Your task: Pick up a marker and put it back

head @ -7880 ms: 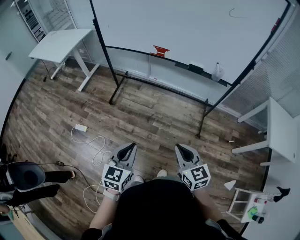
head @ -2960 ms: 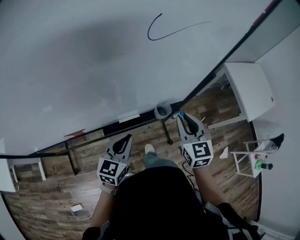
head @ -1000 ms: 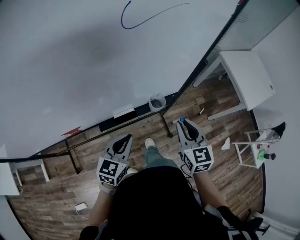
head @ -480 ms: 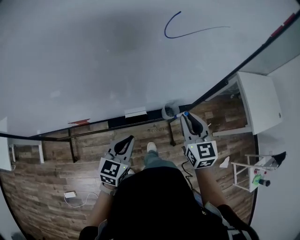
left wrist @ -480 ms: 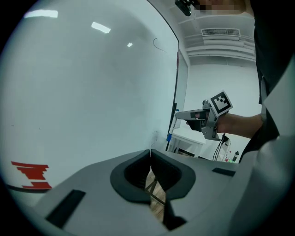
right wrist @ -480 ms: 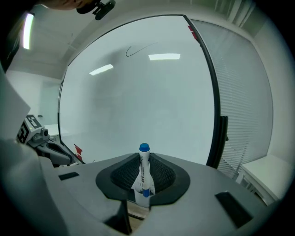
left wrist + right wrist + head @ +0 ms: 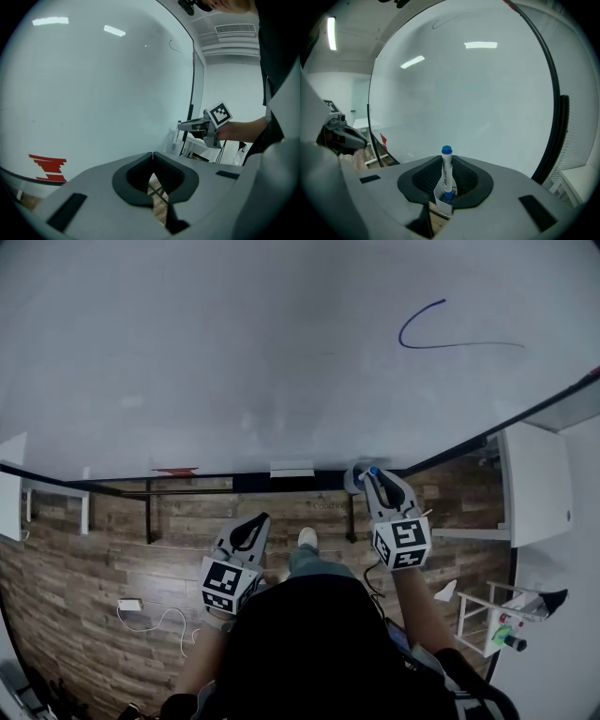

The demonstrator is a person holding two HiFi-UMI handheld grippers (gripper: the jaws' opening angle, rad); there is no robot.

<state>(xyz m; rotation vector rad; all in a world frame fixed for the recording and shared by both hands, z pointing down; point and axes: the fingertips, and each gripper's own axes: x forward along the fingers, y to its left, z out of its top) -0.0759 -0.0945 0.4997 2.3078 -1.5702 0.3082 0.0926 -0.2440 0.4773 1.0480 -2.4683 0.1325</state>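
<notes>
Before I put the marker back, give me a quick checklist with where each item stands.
1. Grip: ok. The right gripper is closed on the marker, which stands upright between the jaws.
2. Cap: ok. The blue cap is on.
3. Left gripper: ok. Its jaws are together with nothing between them, and it is low, off the whiteboard.
4. Drop spot near: ok. A clear cup on the tray sits right at the right gripper's tip.
5. Marker lined up over the cup: cannot tell, since the gripper hides the cup's mouth.
</notes>
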